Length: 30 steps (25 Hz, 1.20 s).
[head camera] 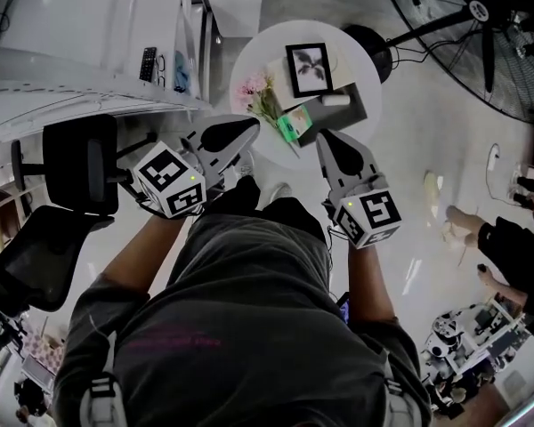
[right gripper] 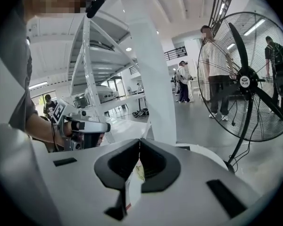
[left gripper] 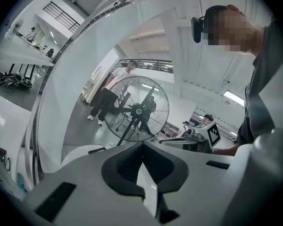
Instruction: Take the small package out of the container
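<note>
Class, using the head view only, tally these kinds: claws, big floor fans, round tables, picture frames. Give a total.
Claws: 2 (left claw, right claw)
Floor fan: 1
Round table: 1
Picture frame: 1
Total: 5

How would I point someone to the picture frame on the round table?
Find the round white table next to the big floor fan. On its top, beside the pink flowers, is the picture frame. It alone has a black border, around a dark leaf print on white.
</note>
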Tool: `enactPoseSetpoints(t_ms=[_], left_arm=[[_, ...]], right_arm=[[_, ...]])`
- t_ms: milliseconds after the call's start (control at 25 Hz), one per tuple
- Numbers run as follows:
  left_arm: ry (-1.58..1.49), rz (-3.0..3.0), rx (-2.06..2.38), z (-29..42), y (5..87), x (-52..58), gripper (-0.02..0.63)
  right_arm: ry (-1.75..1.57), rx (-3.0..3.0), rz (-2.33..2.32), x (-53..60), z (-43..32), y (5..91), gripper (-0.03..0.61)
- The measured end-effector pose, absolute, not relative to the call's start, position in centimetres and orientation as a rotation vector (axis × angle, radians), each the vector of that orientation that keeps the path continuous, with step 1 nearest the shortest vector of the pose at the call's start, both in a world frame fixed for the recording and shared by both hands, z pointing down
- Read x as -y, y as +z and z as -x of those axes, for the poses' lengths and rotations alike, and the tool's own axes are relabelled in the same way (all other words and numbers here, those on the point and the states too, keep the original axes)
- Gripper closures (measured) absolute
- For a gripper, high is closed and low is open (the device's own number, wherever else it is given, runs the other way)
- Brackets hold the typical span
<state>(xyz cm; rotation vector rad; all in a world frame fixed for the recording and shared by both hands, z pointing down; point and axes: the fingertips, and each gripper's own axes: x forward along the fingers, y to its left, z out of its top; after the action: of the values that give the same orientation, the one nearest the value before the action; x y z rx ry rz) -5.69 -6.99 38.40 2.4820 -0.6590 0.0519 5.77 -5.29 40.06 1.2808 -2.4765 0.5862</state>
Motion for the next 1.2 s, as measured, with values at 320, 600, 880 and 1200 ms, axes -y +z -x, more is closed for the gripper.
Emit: enactPoseSetpoints(t_ms=[320,600,880,1200], left_arm=[[0.126,-2.397,0.711,4.7,43.0,8.0,0.598],[0.176,-2.318,0.812,2.6,48.2,8.7,0.597],[0.202,-2.175,0.948,0.9,52.8,8.2,0.597],[0.237,-2.019,1.063,0.8,58.5,7.5,0.593]], right_arm=[[0.624,2.482,-1.211,7.6,-6.6,42.4,0.557],[0.664,2.510,-1.099,10.5,-8.1,45.4,0.557],[0.720,2.509,-0.945,12.6,-10.0,49.0,0.557],[0.776,2.496,-0.839,13.2,-11.2,52.4,0.557]])
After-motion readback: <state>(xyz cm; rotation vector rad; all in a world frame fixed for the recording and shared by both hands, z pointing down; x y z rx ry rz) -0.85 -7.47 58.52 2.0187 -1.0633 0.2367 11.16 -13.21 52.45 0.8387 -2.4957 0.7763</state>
